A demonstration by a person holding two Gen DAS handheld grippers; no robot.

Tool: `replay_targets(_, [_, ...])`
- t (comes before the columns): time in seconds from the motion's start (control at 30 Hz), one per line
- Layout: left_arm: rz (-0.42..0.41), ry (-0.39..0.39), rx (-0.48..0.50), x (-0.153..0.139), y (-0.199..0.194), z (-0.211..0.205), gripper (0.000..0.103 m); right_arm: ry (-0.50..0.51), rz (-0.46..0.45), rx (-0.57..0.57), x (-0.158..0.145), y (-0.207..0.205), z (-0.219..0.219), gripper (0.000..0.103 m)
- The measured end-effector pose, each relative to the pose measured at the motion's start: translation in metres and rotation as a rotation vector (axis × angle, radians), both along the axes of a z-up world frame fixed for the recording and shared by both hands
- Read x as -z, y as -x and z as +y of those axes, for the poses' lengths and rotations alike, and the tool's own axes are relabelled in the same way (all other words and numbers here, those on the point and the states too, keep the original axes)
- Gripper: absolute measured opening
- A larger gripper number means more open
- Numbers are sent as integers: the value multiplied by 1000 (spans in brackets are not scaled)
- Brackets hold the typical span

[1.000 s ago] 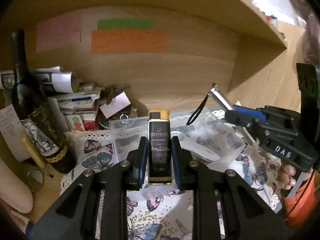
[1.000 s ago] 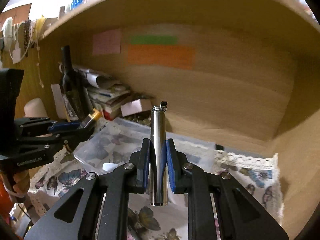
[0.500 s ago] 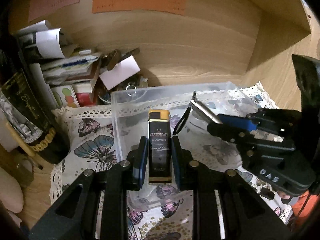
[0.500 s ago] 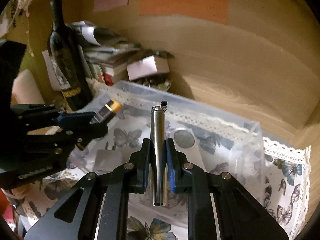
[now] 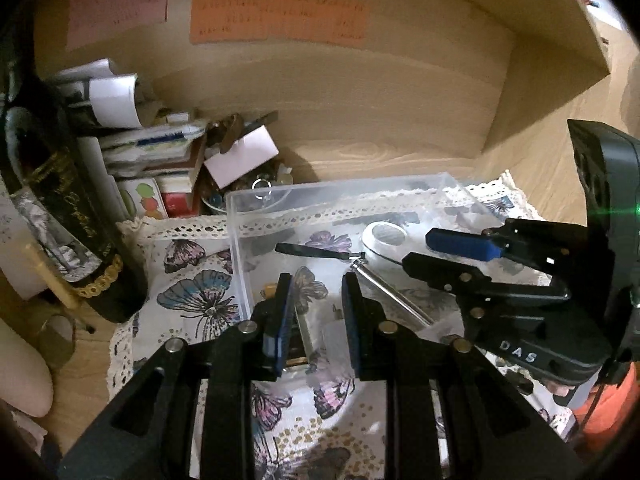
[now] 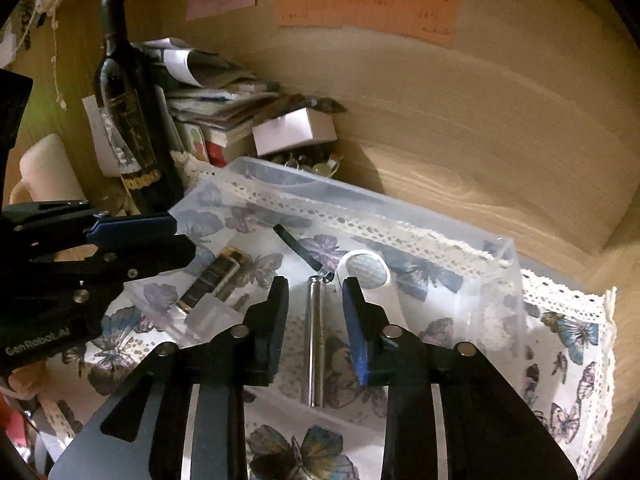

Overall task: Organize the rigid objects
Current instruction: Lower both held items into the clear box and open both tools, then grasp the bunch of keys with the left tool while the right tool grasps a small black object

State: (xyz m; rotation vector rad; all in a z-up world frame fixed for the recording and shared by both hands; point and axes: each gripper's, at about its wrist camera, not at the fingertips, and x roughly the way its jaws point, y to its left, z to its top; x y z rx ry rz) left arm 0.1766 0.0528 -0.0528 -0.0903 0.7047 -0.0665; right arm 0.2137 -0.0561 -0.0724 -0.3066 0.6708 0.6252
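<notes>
A clear plastic box [image 5: 240,264] [image 6: 508,264] stands on a butterfly-print cloth. My left gripper [image 5: 315,312] is open above the box; the black and gold lighter [image 5: 298,336] [image 6: 212,280] lies on the box floor below it, partly hidden by the left finger. My right gripper [image 6: 314,320] is open; the silver metal tube [image 6: 315,344] [image 5: 394,296] with a black strap [image 6: 298,246] lies on the box floor between its fingers. A white round item [image 6: 366,270] also lies in the box. The right gripper [image 5: 452,256] shows in the left wrist view and the left gripper [image 6: 152,236] in the right wrist view.
A dark wine bottle [image 5: 60,208] [image 6: 128,120] stands left of the box. Stacked papers and small boxes [image 5: 160,152] crowd the back left corner. A bowl of small trinkets [image 6: 316,162] sits behind the box. Wooden shelf walls [image 5: 360,100] close in behind and on the right.
Both grippers opened. The lighter dropped from the left gripper and the silver tube from the right gripper; both now lie on the box floor.
</notes>
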Motion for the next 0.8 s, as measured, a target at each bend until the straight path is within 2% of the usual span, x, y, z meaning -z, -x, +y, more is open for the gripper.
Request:
replay_targets(0.07, [-17, -10, -3, -6, 7, -2, 25, -7, -17, -1, -7, 6, -4, 32])
replay_targets(0.13, [-35, -12, -4, -11, 15, -3, 31, -15, -50, 4, -17, 16, -9, 43])
replay_targets(0.27, [-67, -14, -1, -18, 34, -6, 38, -35, -84, 18, -30, 32, -17, 47])
replay_targets(0.33, [-79, -13, -1, -21, 44, -8, 49, -42, -116, 35, -37, 45, -24, 55])
replay_targets(0.43, [-91, -22, -5, -20, 61, -12, 64, -44, -158, 51, -43, 64, -36, 58])
replay_targets(0.57, [-81, -19, -2, -12, 78, -16, 69, -47, -182, 70, -44, 84, -52, 63])
replay_targets(0.8, [13, 13, 19, 24, 100, -22, 71, -42, -173, 105, -28, 112, -75, 65])
